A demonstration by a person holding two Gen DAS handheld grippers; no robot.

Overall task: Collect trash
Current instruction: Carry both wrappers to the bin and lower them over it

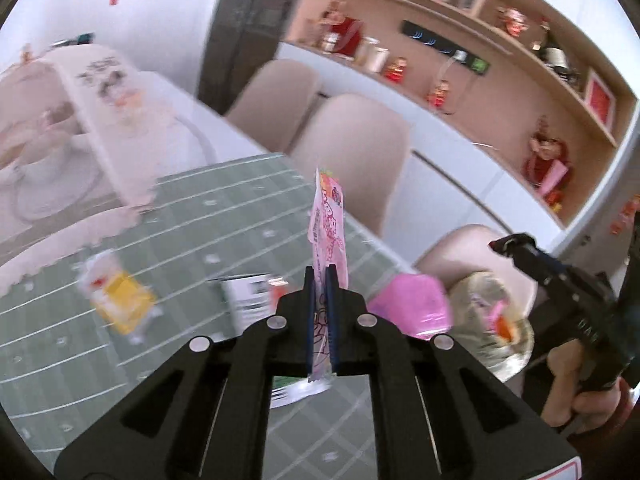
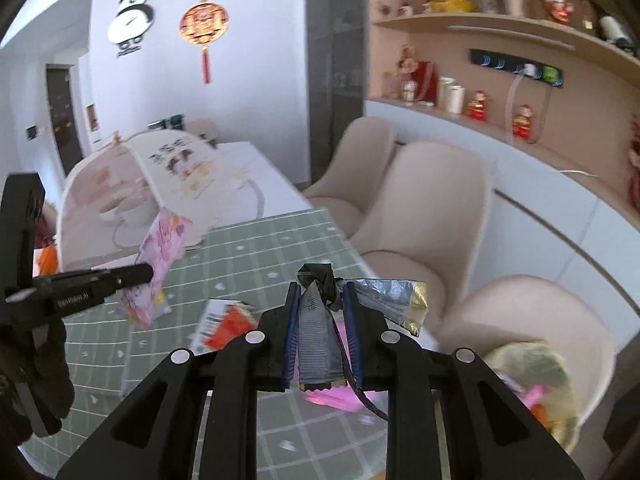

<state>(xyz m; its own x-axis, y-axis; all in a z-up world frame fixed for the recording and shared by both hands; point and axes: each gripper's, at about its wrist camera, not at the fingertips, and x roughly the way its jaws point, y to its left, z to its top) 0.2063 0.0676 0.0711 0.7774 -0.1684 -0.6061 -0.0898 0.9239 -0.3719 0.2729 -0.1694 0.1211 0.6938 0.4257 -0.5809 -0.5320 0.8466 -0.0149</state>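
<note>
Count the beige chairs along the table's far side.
3, in a row beside the green checked tablecloth: far chair, middle chair, near chair behind the bag. Others may be hidden.

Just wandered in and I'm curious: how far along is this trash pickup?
Partly done: a clear bag already holds some scraps. In hand: the left tongs pinch a pink wrapper, the right tongs a silver wrapper. Still on the green tablecloth: a yellow packet, a barcoded wrapper and a pink piece.

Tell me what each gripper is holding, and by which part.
Left gripper: pink wrapper, lower end. Right gripper: silver wrapper, near its middle.
</note>
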